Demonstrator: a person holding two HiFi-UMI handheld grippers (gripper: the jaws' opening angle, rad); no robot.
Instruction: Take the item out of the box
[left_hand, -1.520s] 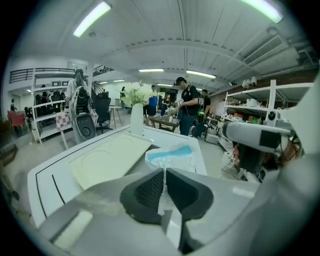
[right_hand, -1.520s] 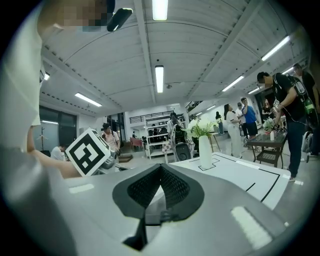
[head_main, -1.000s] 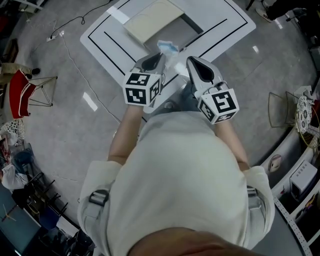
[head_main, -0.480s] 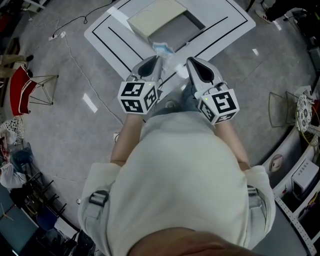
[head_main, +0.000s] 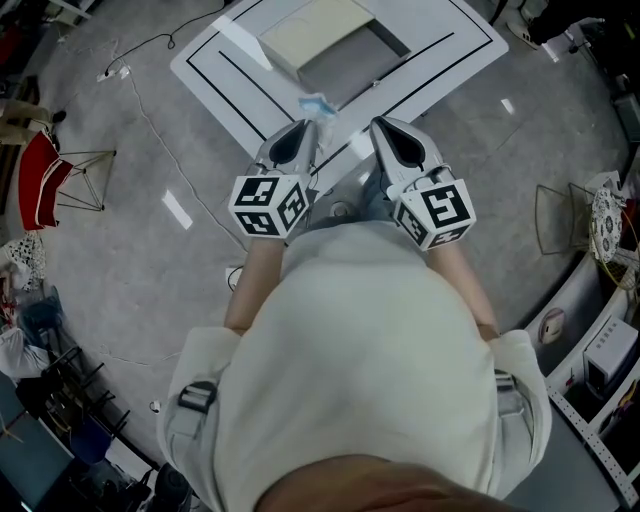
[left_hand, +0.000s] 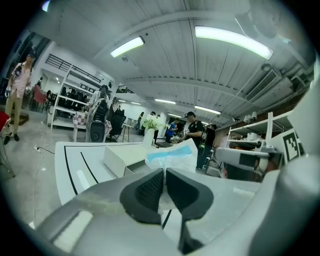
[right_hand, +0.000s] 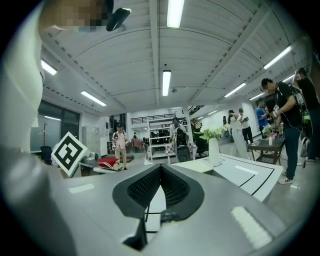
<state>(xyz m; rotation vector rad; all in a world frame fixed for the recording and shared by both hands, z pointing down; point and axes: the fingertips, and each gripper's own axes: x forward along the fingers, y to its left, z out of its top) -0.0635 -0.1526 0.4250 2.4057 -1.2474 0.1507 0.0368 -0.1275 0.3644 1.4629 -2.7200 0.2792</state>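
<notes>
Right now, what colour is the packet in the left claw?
White packet with a light blue band; left gripper view shows it best.

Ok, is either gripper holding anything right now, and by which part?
The left gripper pinches a white, blue-banded packet by its near bottom edge. The right gripper is shut, with nothing between its fingers.
</notes>
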